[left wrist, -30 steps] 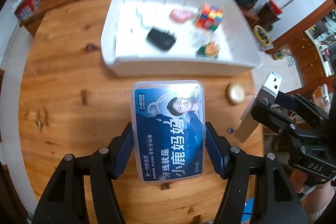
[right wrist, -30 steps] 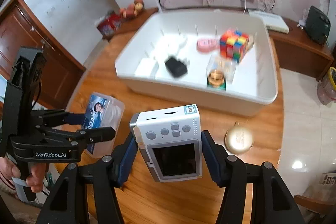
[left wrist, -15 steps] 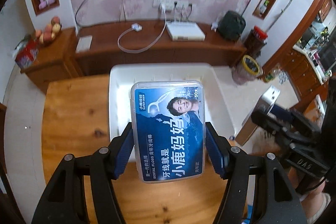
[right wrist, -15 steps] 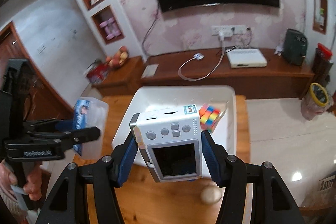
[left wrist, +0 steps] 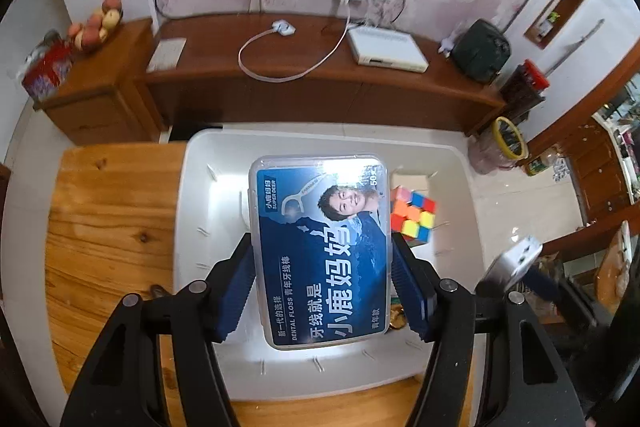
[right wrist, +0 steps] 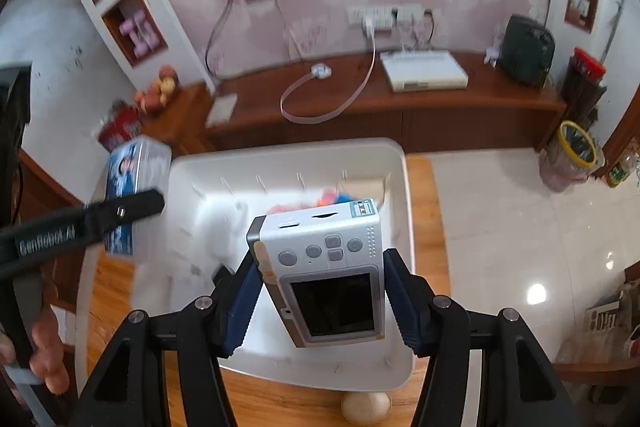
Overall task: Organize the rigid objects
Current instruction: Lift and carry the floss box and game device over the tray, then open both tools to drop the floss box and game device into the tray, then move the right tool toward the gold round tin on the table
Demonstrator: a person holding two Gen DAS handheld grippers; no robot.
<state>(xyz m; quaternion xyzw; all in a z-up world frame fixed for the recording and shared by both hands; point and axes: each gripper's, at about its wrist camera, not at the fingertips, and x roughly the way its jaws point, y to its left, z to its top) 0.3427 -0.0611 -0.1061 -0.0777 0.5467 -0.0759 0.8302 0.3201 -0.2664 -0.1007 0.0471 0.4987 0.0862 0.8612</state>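
Observation:
My left gripper (left wrist: 322,291) is shut on a clear dental floss box (left wrist: 320,247) with a blue label, held above the white bin (left wrist: 188,195). My right gripper (right wrist: 320,295) is shut on a small silver digital camera (right wrist: 324,267), held over the same bin (right wrist: 400,187). A multicoloured puzzle cube (left wrist: 414,215) lies in the bin, right of the floss box. The floss box also shows at the left of the right wrist view (right wrist: 134,171), and the camera at the right of the left wrist view (left wrist: 514,261).
The bin sits on a wooden table (left wrist: 108,227). A round gold object (right wrist: 366,407) lies on the table in front of the bin. A small dark item (right wrist: 222,273) lies in the bin. A wooden TV bench (left wrist: 320,87) stands behind the table.
Both grippers have lifted their objects off the table and moved forward over the bin. The views tilted up, then back down onto the bin.

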